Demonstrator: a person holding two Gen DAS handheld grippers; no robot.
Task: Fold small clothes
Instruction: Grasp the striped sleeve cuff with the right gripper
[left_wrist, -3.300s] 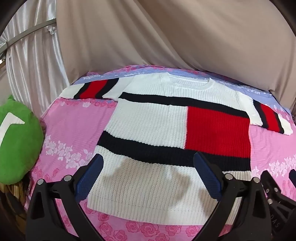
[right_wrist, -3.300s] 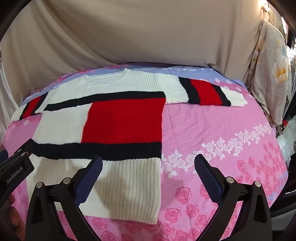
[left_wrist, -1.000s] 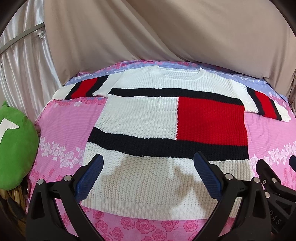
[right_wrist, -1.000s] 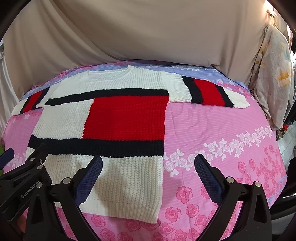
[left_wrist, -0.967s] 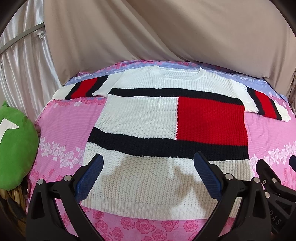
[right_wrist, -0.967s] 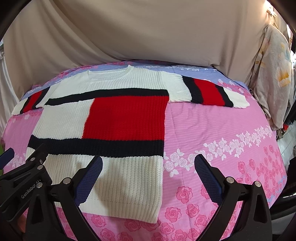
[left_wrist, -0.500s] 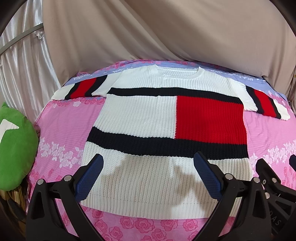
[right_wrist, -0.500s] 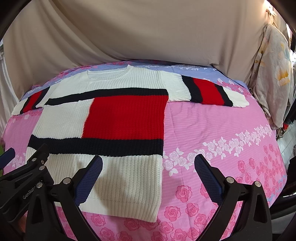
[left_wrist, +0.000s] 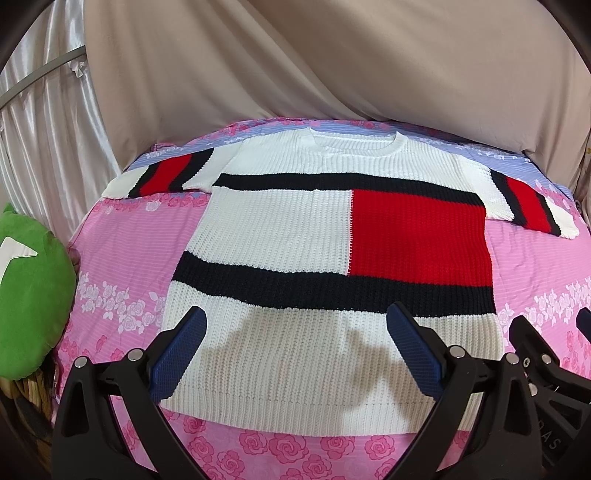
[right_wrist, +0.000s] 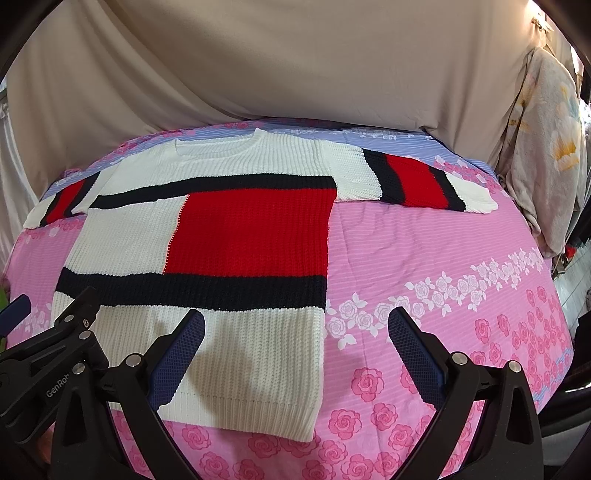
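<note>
A white knit sweater (left_wrist: 280, 236) with black bands and a red block lies flat, front up, on the pink floral bed sheet (left_wrist: 129, 240), sleeves spread to both sides. It also shows in the right wrist view (right_wrist: 236, 236). My left gripper (left_wrist: 295, 332) is open and empty, hovering over the white hem area. My right gripper (right_wrist: 295, 332) is open and empty, above the sweater's right hem corner. The left gripper's body (right_wrist: 48, 365) shows at the lower left of the right wrist view.
A green cushion (left_wrist: 29, 302) lies at the bed's left edge. Beige drapes (left_wrist: 332, 66) hang behind the bed. A floral cloth (right_wrist: 546, 147) hangs at the right. The sheet (right_wrist: 443, 258) right of the sweater is bare.
Both grippers have drifted slightly, so the sweater sits a little lower and nearer in view. The sweater itself has not moved. Both grippers stay open.
</note>
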